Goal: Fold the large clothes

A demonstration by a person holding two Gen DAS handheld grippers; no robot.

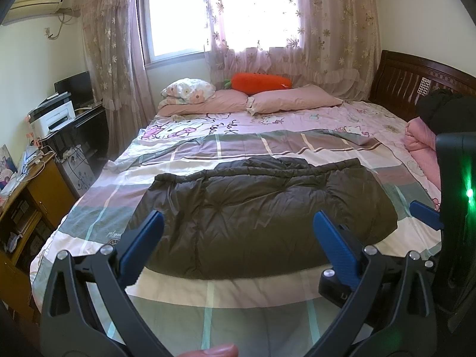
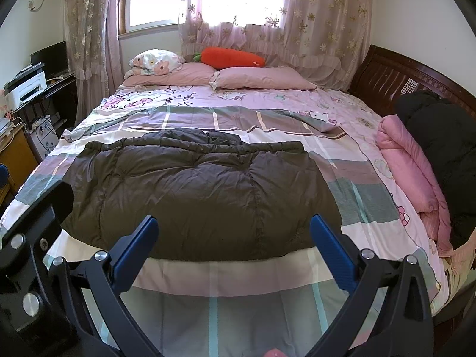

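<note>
From the left wrist, the dark puffy jacket (image 1: 261, 211) lay flat and spread on the plaid bed cover (image 1: 208, 297), while the left gripper (image 1: 238, 229) hung above its near edge, jaws wide and empty. From the right wrist, the jacket (image 2: 202, 193) looked broad and wrinkled, mid-bed, and the right gripper (image 2: 233, 235) hovered over its near hem, spread wide with nothing between.

partly legible "hello kitty" script on pink bedsheet (image 1: 297, 119)

Jacket (image 1: 261, 214) (image 2: 202, 196): dark brown, quilted and puffy, lying flat and spread across the middle of the bed (image 1: 226, 294) (image 2: 226, 276) on its plaid cover, collar end towards the far pillows, hem nearest the cameras.
</note>
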